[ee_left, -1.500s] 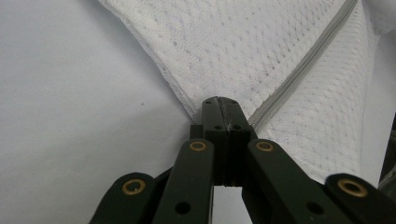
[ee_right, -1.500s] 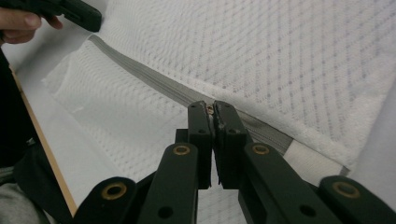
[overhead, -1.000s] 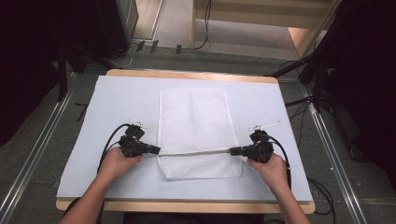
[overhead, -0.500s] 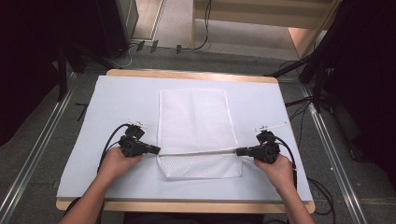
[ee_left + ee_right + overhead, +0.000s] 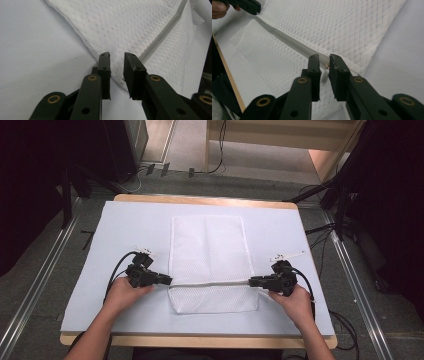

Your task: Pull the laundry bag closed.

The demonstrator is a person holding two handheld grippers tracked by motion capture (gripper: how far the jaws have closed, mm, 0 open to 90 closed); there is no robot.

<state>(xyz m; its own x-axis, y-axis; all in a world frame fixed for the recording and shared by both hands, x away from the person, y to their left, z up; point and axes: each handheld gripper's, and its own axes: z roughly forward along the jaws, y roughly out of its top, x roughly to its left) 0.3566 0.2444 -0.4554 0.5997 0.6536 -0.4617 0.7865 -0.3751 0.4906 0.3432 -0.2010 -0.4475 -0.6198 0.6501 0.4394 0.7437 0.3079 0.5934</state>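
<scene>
A white mesh bag (image 5: pixel 210 250) lies flat on the pale table cover, with a grey zipper (image 5: pixel 210 283) running across its near part. My left gripper (image 5: pixel 169 280) is at the zipper's left end. Its jaws have just been opening and now stand apart over the bag's corner (image 5: pixel 117 67) without pressing it. My right gripper (image 5: pixel 251 281) is at the zipper's right end. Its jaws have also just been opening, and the small white zipper pull (image 5: pixel 325 73) sits loose in the gap between them. The left gripper (image 5: pixel 247 6) shows far off in the right gripper view.
The pale cover (image 5: pixel 125 230) spreads over a wooden table (image 5: pixel 200 341) whose edge shows at the front. Metal rails (image 5: pixel 40 285) run along the floor on both sides. Cables (image 5: pixel 116 272) trail from each gripper. Dark equipment stands at the far left and right.
The right gripper has shifted a little to the right along the zipper line. The left hand has kept still.
</scene>
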